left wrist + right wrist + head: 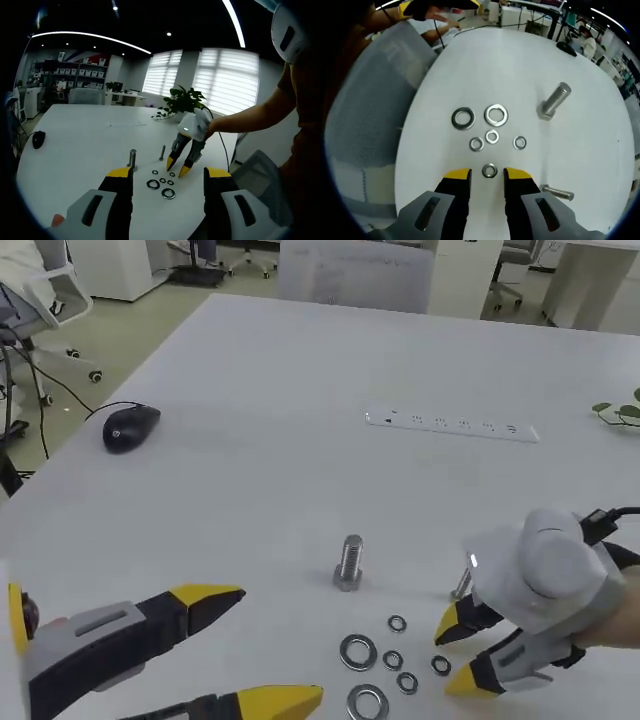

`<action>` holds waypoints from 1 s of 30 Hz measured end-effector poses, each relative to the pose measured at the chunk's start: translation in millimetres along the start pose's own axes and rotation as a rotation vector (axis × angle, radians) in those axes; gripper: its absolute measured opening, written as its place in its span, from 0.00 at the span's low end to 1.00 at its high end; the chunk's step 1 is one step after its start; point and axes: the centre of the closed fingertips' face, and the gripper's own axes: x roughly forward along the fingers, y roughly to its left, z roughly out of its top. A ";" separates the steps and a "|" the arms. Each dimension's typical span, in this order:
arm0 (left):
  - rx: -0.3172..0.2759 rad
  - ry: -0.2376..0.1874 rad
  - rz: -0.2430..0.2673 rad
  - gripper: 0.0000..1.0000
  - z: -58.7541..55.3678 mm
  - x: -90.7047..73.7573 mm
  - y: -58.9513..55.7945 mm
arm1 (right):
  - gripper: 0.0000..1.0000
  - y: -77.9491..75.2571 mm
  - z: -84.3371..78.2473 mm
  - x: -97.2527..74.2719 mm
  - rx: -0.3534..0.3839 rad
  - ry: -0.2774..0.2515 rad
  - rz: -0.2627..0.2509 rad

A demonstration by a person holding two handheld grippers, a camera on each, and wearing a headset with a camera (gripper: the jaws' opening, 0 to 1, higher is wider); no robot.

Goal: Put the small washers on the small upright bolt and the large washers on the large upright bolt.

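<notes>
Right gripper [488, 175]: jaws partly parted — straddling one small washer [489, 170], lower centre.
Left gripper [262, 647]: jaws wide, empty — lower left.
Large bolt [349, 562]: upright, centre.

The table [260, 440] is plain white. The large washers [358, 651], small washers [397, 624], large bolt [349, 562] and small bolt [461, 585] are silver. The left gripper [279, 645] and right gripper [445, 664] are grey, their jaws black with yellow tips. The mouse [131, 427] is black.
</notes>
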 end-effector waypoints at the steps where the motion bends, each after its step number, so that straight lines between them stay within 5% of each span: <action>1: 0.000 0.000 0.000 0.56 0.1 0.2 0.1 | 0.26 -0.9 -2.3 0.8 -0.019 0.017 -0.004; 30: -0.005 -0.016 0.009 0.56 1.8 2.4 -2.7 | 0.13 -1.7 -2.7 0.9 -0.096 0.052 0.018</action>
